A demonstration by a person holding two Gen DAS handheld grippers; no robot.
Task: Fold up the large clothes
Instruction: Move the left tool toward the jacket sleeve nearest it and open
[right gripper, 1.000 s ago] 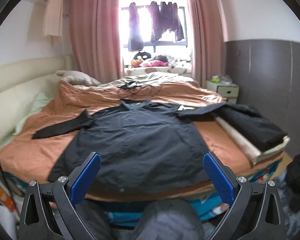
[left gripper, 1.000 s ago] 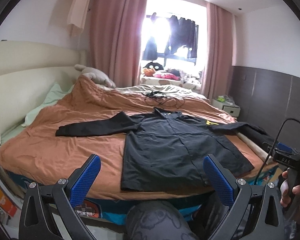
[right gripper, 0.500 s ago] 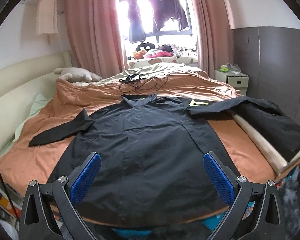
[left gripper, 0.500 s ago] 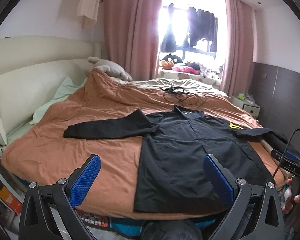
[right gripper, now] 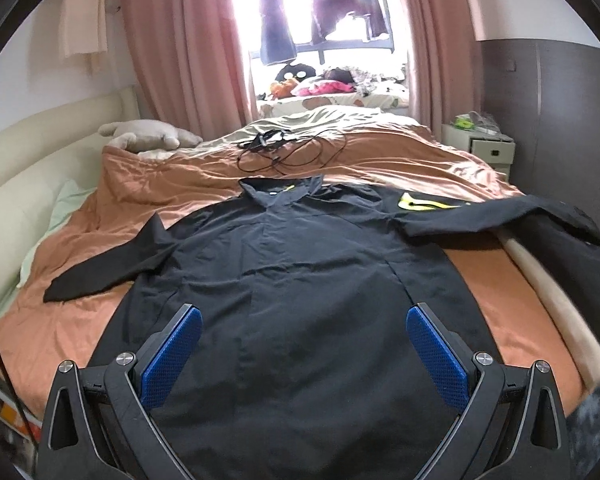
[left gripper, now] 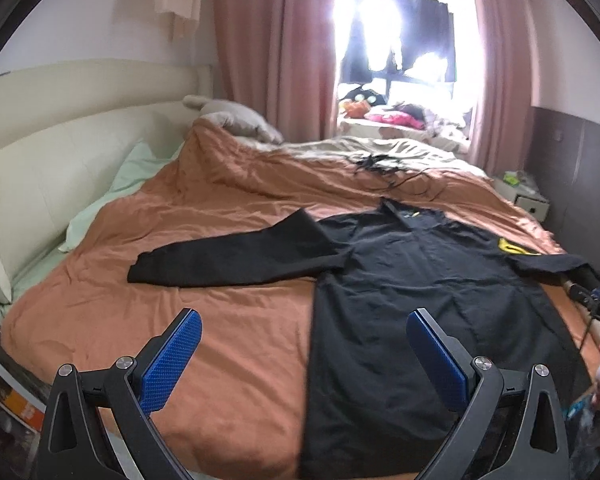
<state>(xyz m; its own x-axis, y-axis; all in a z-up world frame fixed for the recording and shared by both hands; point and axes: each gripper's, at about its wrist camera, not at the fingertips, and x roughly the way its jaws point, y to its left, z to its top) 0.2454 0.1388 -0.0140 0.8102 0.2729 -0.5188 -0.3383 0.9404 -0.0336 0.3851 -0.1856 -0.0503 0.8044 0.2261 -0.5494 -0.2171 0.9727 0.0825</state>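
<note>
Hanging off the bed (right gripper: 340, 152), jacket (right gripper: 300, 280) sleeve blurs; both tools (left gripper: 304, 354) (right gripper: 304, 354) spread apart.

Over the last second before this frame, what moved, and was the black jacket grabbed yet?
Both tools moved forward toward the bed: left tool now over the orange duvet beside the black jacket, right tool over its lower body. Nothing was gripped; both stayed open. The jacket stayed spread flat, sleeves out, cables unmoved.

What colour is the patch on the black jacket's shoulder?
Neon yellow-green, on the black jacket; the patch shows best in the right wrist view.
</note>
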